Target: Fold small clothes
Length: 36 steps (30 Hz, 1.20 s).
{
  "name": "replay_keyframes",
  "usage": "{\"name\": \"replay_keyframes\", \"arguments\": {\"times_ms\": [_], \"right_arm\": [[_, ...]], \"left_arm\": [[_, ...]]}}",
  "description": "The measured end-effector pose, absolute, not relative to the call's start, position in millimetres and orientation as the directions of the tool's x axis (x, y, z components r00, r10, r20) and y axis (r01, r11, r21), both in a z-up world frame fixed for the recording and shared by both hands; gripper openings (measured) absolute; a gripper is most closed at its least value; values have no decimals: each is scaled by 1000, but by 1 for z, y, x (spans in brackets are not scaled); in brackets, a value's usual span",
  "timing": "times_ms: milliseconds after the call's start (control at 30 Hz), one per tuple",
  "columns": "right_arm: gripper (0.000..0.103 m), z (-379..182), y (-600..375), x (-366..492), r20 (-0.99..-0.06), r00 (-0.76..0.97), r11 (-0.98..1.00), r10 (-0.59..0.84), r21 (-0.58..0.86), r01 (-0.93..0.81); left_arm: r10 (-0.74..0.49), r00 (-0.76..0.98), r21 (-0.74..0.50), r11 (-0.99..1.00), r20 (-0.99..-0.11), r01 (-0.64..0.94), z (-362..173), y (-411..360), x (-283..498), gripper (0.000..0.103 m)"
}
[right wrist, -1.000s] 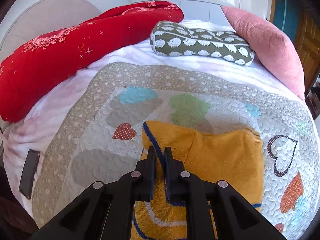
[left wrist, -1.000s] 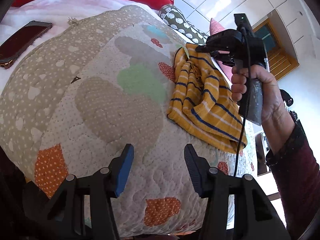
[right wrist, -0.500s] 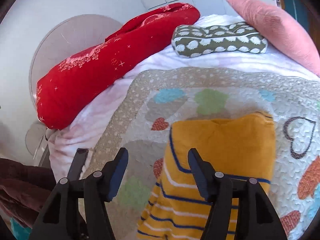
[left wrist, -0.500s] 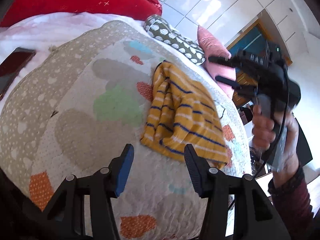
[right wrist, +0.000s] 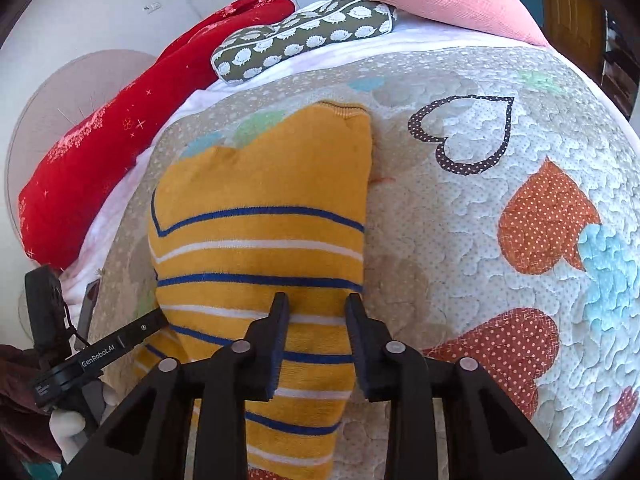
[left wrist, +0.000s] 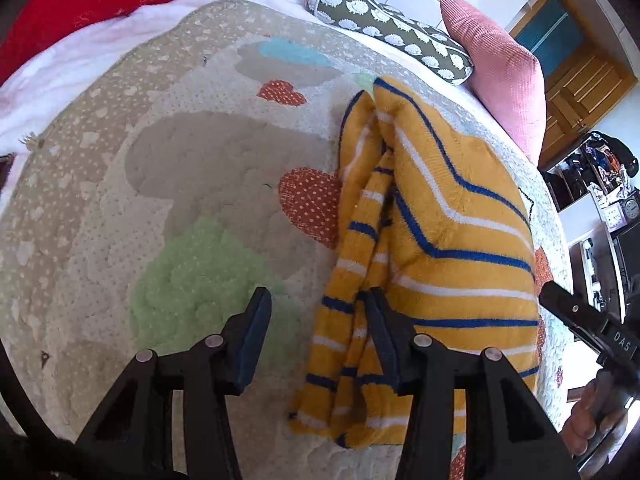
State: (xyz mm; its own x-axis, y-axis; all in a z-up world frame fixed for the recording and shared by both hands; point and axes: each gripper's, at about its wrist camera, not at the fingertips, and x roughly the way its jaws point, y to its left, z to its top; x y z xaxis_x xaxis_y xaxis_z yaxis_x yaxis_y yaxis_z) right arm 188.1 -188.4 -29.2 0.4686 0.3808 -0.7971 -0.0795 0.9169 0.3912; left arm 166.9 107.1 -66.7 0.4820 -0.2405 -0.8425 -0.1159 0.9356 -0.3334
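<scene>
Mustard-yellow knit with navy and white stripes: the small garment [left wrist: 452, 240] lies on the quilt [left wrist: 192, 184] of the bed, to the near side of the red dotted heart patch [left wrist: 310, 204] as the left wrist view shows it, its long edge just touching that patch.

Progress, as judged: the fold is part done. The body reads as a compact oblong with one straight edge, and what looks like a ribbed hem or cuff sits at the far end. A narrow striped part, likely a sleeve, lies bunched along the side nearest the heart patch, its layers loose and uneven. That side looks in need of tidying, and at least one further fold seems due before the piece could be called finished.

The left gripper [left wrist: 316, 320] hovers over the bunched edge, fingers spread and closing a little, with the striped edge under one finger but not pinched. The right gripper [right wrist: 318, 320] stands over the opposite, plainer end, fingers apart and closing, cloth below the gap yet not gripped.

Beyond the heart patch: an olive patterned bolster [left wrist: 384, 28], a pink cushion [left wrist: 500, 72] and a red pillow [right wrist: 120, 152].
</scene>
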Motion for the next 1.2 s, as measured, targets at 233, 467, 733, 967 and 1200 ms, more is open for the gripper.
{"name": "replay_keyframes", "arguments": {"times_ms": [233,467,733,967,1200], "right_arm": [[86,-41,-225,200,-707,557,871,434,488,-60],[86,-86,-208,248,-597,486,704,639,707,-58],[38,-57,-202,249,-558,498,689,664,715,-118],[38,0,-247,238,-511,597,708,618,692,-141],[38,-5,-282,233,-504,612,689,609,719,-94]], "left_arm": [[-466,582,-575,818,-667,-4,-42,125,177,75],[-542,426,-542,830,-725,133,-77,71,241,80],[-571,428,-580,805,-700,125,-37,45,237,39],[-604,439,-585,787,-665,196,1,-6,253,39],[-580,418,-539,812,-699,223,2,-31,256,39]]}}
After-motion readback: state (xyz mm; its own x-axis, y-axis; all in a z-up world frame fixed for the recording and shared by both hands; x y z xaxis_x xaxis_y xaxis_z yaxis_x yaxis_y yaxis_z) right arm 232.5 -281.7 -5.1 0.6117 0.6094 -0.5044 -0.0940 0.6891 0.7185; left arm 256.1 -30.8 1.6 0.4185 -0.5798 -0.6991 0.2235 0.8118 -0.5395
